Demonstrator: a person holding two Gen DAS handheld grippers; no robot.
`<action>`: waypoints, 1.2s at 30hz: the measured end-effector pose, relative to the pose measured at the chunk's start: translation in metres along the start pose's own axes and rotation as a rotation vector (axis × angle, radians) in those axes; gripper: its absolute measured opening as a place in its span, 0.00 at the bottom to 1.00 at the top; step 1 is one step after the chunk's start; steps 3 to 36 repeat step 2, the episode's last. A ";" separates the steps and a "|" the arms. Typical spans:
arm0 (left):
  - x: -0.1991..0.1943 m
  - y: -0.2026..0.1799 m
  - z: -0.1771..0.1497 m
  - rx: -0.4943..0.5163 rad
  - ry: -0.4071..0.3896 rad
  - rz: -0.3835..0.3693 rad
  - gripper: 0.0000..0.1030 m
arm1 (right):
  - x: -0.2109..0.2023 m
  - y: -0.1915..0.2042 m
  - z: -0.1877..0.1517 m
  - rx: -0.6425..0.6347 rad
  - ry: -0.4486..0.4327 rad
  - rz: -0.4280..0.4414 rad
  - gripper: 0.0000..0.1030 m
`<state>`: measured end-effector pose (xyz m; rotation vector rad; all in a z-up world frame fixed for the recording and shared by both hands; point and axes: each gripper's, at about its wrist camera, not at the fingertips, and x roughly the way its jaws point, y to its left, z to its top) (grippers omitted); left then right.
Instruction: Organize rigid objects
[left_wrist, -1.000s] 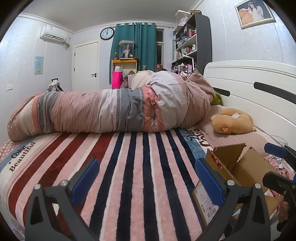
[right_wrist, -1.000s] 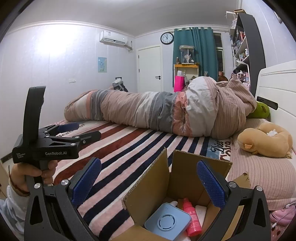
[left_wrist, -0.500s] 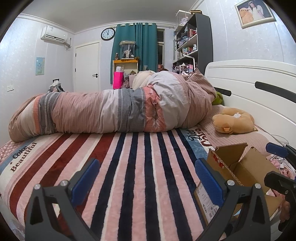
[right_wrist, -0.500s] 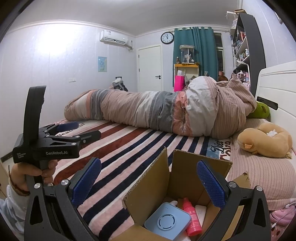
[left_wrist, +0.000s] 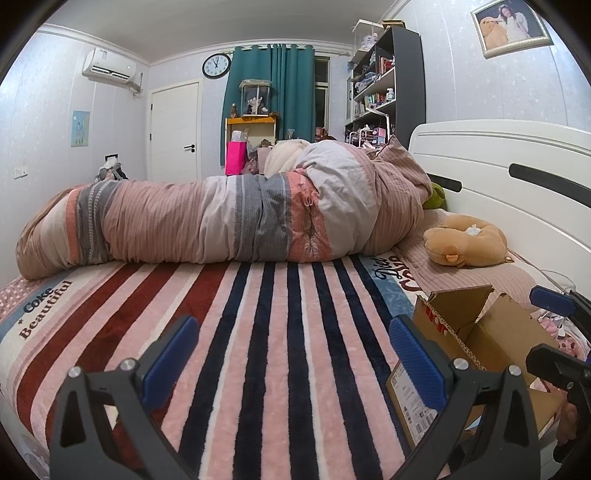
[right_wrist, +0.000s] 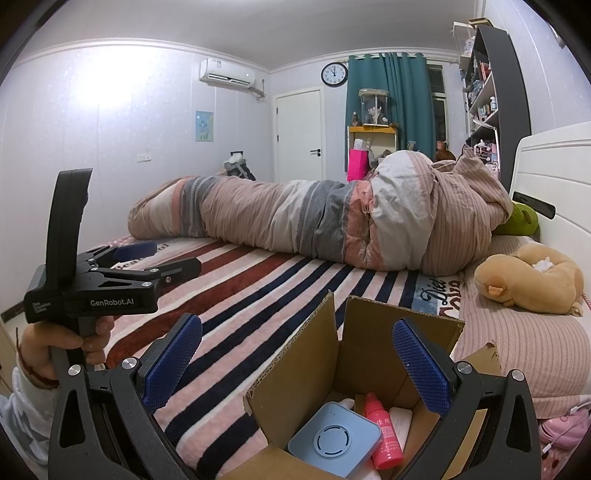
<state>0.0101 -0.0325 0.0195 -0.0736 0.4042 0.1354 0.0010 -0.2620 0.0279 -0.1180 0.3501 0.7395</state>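
An open cardboard box (right_wrist: 373, 354) sits on the striped bed blanket. Inside it lie a light blue square device (right_wrist: 334, 441), a pink bottle (right_wrist: 382, 430) and a white item beside them. My right gripper (right_wrist: 297, 363) is open and empty, held just above the box. My left gripper (left_wrist: 293, 354) is open and empty over the bare blanket, left of the box (left_wrist: 480, 347). It also shows in the right wrist view (right_wrist: 159, 258), open, at the left. The right gripper's fingertips (left_wrist: 550, 299) show at the right edge of the left wrist view.
A rolled striped duvet (left_wrist: 229, 221) lies across the far side of the bed. A tan plush toy (left_wrist: 465, 242) and a green plush (right_wrist: 517, 219) lie by the white headboard (left_wrist: 517, 166). A cable and pink items (right_wrist: 565, 430) lie right of the box.
The left wrist view has shifted slightly, as the left gripper drifted a little. The right gripper and the box contents have not moved.
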 end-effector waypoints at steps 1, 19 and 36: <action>0.000 0.000 0.000 0.001 0.001 -0.001 0.99 | 0.000 0.000 0.000 0.000 0.000 0.000 1.00; 0.000 0.000 0.000 0.000 0.001 0.001 0.99 | 0.000 -0.001 0.000 0.000 0.000 0.001 1.00; 0.000 0.000 0.000 0.000 0.001 0.001 0.99 | 0.000 -0.001 0.000 0.000 0.000 0.001 1.00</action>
